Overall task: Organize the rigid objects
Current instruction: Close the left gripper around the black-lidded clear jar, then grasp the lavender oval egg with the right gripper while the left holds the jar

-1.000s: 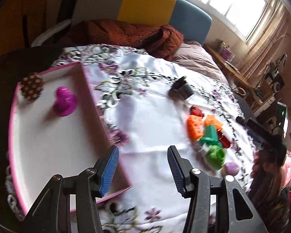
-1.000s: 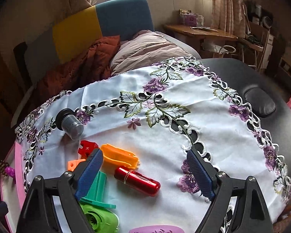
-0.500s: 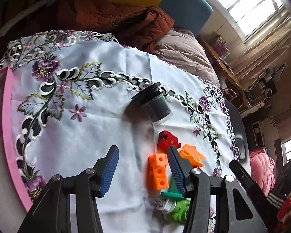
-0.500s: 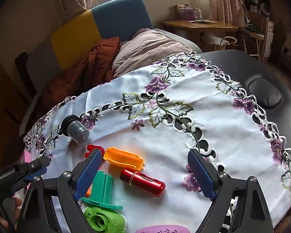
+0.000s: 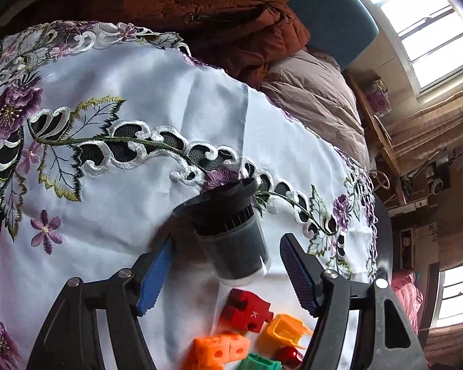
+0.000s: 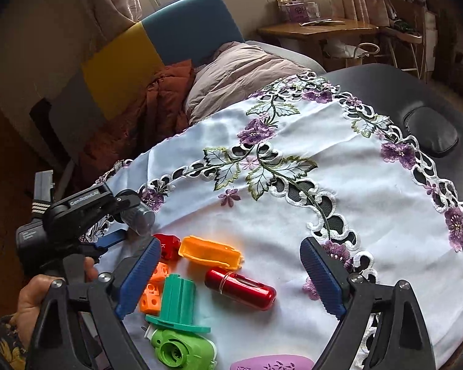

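Left hand-held gripper (image 5: 228, 273): jaws spread wide, holding nothing; its blue ribbed pads (image 5: 153, 277) stand on either side of the dark cylinder without touching it.
Dark cylinder (image 5: 231, 231): a smoky translucent container with a black ridged cap, lying tilted on the surface with the cap end pointing away from the left wrist camera; it sits between the left fingers.
Right hand-held gripper (image 6: 228, 274): jaws wide apart and empty, hovering above the cluster of plastic pieces.
Red capsule (image 6: 240, 288): lies on its side between the right fingers, touched by neither.
Orange clip piece (image 6: 210, 251): just beyond the red capsule, nearly touching it.
Red block (image 5: 247, 310): marked with a letter K, just below the dark cylinder in the left view, beside the orange clip piece.
Orange cube blocks (image 6: 152, 289): partly hidden behind the right gripper's left finger, beside the green piece.
Green piece (image 6: 179, 330): a teal ribbed column on a lime-green round base, lying near the bottom edge of the right view.
Lilac patterned item (image 6: 271, 363): only its top edge shows at the bottom of the frame.
Surface (image 6: 339, 169): covered by a white cloth embroidered with purple flowers and green leaves; all the pieces rest on it.
Person's hand (image 6: 37, 296): grips the left gripper's handle at the lower left of the right view.
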